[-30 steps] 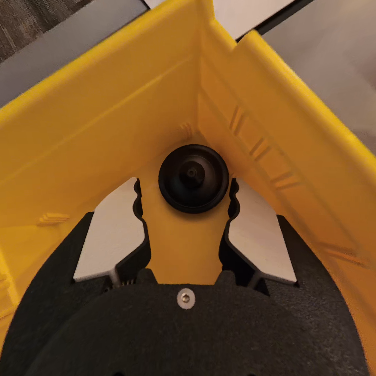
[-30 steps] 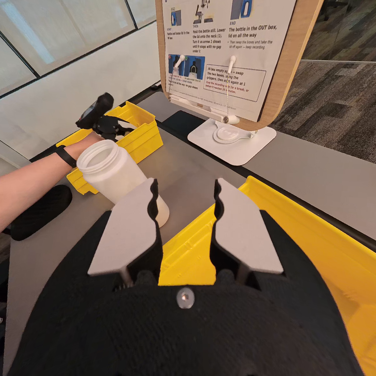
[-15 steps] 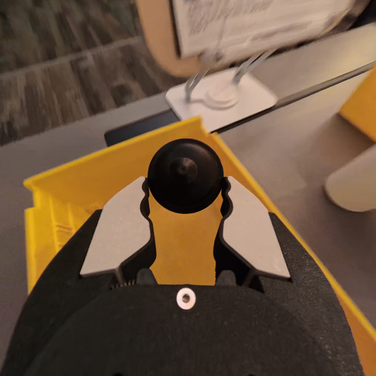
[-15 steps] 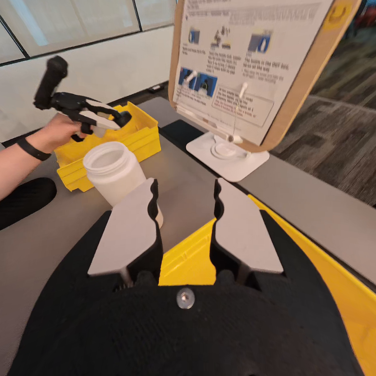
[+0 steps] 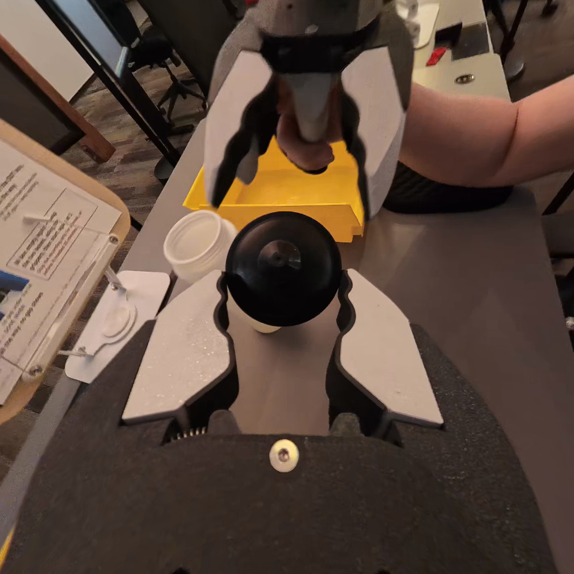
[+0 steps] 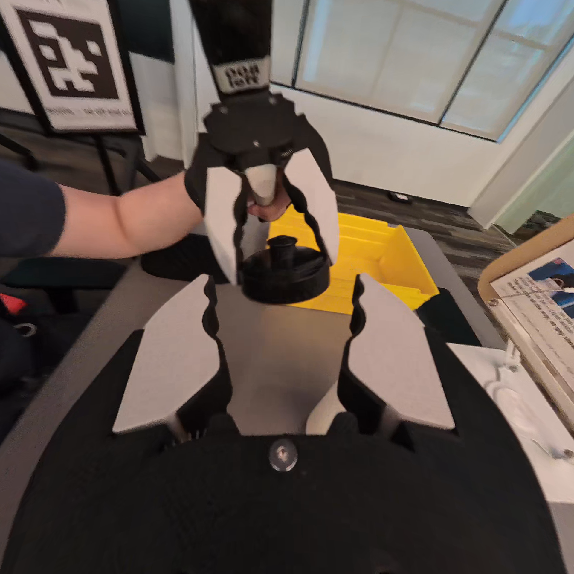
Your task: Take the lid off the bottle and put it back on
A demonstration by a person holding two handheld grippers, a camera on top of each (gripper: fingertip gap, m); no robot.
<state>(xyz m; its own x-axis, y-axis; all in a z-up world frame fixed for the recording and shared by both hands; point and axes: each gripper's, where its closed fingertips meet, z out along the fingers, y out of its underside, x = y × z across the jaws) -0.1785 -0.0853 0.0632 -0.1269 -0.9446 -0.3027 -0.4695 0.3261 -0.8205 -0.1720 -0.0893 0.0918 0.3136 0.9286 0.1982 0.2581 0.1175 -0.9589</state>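
1. The lid [image 5: 281,268], black with a spout, was off the bottle [image 5: 198,245] and clamped between the fingers of the left gripper [image 5: 282,276], held in the air above the desk [image 5: 435,279]; judged the removal done and the refitting not yet done.
2. The bottle, white and open-mouthed, stood on the desk at ten o'clock of the lid in the left wrist view, partly hidden behind it; whether the lid was lined up over the neck could not be told.
3. The right gripper [image 6: 284,298] had its fingers apart and held nothing; the bottle's wall showed low at five o'clock between them; judged it had yet to steady the bottle.
4. A yellow bin [image 5: 289,192] lay at twelve o'clock beyond the bottle; an instruction board [image 5: 46,248] on its white stand stood at nine o'clock, near the bottle.
5. Nothing lay between lid and bottle; the two grippers faced each other closely, judged the only crowding.
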